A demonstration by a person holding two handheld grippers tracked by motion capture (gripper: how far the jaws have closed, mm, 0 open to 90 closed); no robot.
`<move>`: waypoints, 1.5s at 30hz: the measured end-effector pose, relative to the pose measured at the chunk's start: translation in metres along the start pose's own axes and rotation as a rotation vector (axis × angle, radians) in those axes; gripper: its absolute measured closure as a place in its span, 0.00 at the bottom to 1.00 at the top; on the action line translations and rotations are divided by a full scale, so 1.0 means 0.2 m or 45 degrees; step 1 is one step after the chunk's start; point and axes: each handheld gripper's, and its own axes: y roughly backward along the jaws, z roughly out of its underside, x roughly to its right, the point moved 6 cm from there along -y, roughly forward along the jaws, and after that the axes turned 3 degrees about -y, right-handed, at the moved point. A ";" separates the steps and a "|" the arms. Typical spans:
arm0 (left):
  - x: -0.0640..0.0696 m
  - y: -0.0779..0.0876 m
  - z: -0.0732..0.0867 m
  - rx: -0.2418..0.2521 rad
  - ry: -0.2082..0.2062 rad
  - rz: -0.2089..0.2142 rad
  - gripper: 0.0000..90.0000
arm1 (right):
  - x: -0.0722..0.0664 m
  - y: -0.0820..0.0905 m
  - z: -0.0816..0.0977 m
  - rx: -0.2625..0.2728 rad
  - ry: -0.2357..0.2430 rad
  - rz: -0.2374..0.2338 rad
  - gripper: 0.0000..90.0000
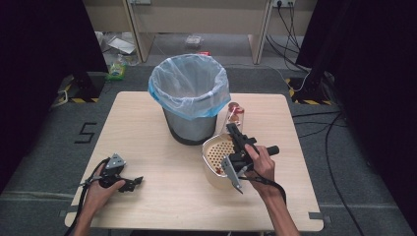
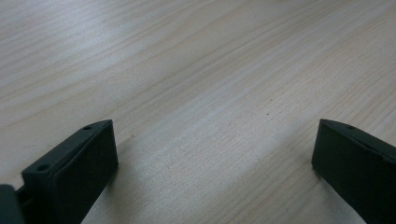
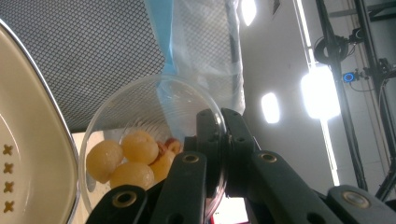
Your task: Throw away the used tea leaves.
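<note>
On the pale wooden counter [image 1: 162,191], a clear plastic cup [image 3: 154,126] lies tipped on its side, its open mouth turned toward the right claw's camera. Inside it sit several round, pale yellow fruits [image 3: 123,158] with a reddish piece among them. In the high view the cup [image 1: 234,116] shows at about 1 o'clock from the counter's middle, just beside the mesh waste bin [image 1: 191,98], at the bin's 4 o'clock.

The right claw [image 3: 215,149] has its two black jaws pinched on the cup's rim, one inside the wall and one outside. In the high view the right claw [image 1: 235,133] reaches toward 12 o'clock over a cream perforated basket [image 1: 216,152], which stands just at 5 o'clock of the bin. The bin is lined with a translucent bag edged in blue.

The left claw [image 1: 134,183] rests low at about 8 o'clock on the counter, well apart from the cup. In its own view the left claw [image 2: 215,154] has its jaws spread wide with bare wood between them.
</note>
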 end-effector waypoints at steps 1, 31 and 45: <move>0.00 0.00 0.00 0.001 0.000 0.001 0.00 | 0.01 0.01 0.00 0.011 -0.012 0.014 0.97; 0.00 0.00 0.00 0.000 0.000 0.000 0.00 | -0.02 -0.01 0.01 -0.025 0.031 0.044 0.98; 0.00 0.00 0.00 -0.001 -0.001 0.000 0.00 | -0.01 0.02 0.00 0.020 0.114 0.110 0.98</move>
